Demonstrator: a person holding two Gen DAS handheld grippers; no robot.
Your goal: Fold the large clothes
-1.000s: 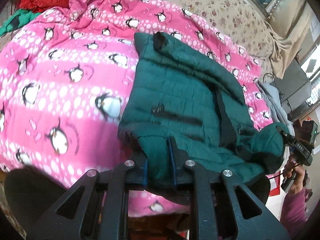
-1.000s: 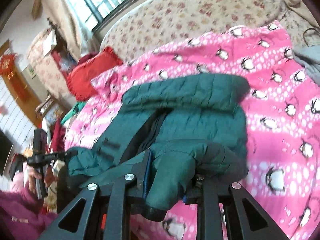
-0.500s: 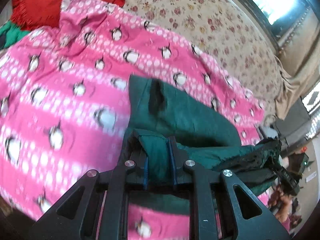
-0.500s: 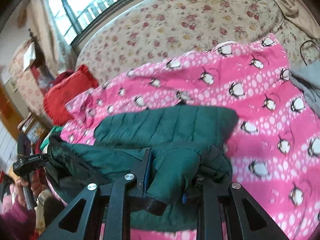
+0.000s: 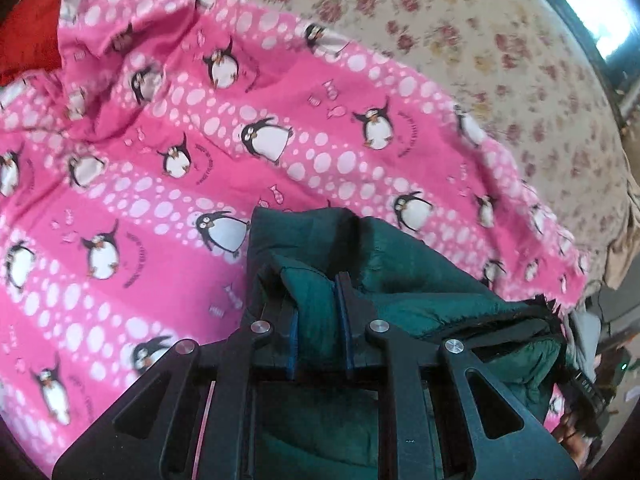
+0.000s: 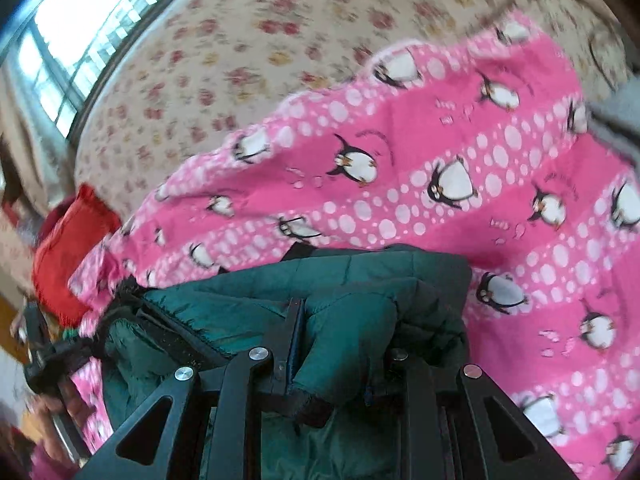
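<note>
— Since a second ago, both hands have carried the dark green quilted puffer jacket's point(image 5: 420, 276) near edge across the pink penguin-print fleece blanket point(image 5: 160, 184); now doubled over itself.

— Grip? Left gripper point(image 5: 318, 300) and right gripper point(image 6: 340, 328) each pinch bunched padding, nearly closed; soft, light, slippery; hold seams.

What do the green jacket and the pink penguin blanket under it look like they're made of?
Green jacket: probably a thin synthetic shell over padding, with stitched quilt lines, puffy folds and a faint sheen. Pink penguin blanket: likely fleece, matte with a fuzzy edge, though motion blur softens the detail.
</note>
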